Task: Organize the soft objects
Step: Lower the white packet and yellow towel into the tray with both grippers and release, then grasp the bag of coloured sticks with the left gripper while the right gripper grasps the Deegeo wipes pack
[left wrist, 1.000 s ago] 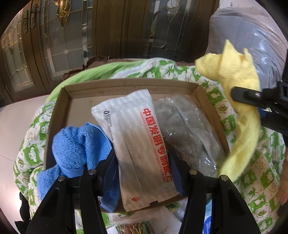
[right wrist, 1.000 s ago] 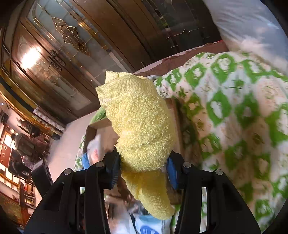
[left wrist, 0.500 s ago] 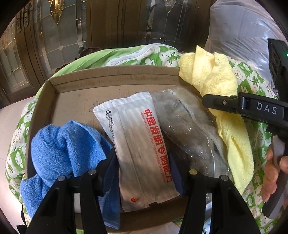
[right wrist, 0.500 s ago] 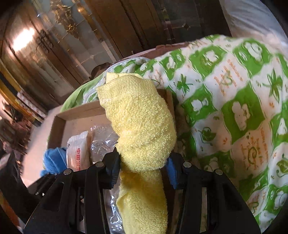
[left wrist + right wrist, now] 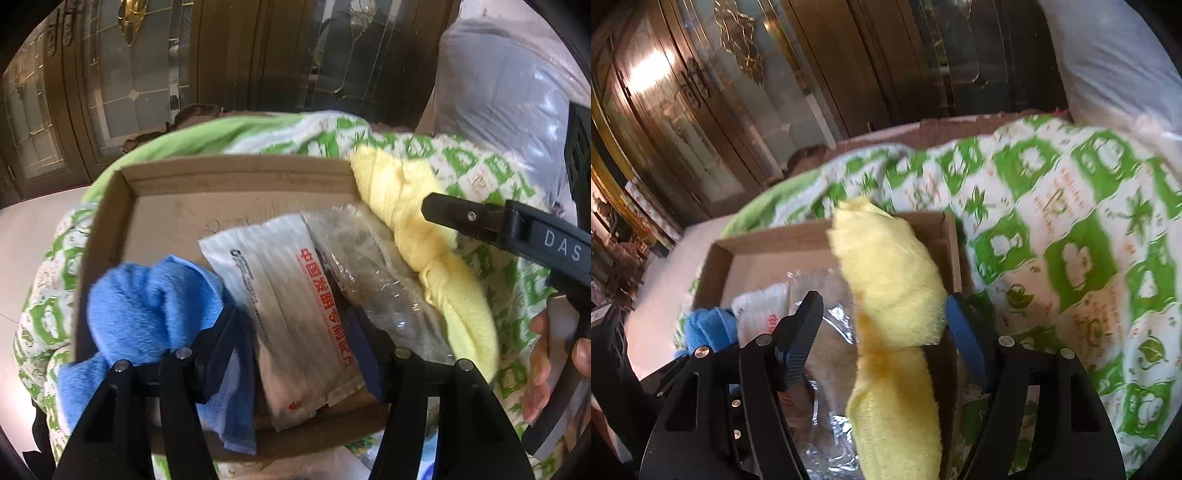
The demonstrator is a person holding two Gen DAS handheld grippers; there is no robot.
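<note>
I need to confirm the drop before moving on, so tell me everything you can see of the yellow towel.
The yellow towel is soft terry cloth, bunched and knotted near its middle, one tail hanging toward the camera. It lies along the right wall of the cardboard box, partly draped over that edge, against the clear plastic bag. The right hand-held gripper has just been opening: the right pad is beside the cloth, the left pad stands clear.

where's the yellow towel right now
The yellow towel lies over the right edge of the cardboard box, beside the clear plastic bag, between the opening jaws of the right gripper.
</note>
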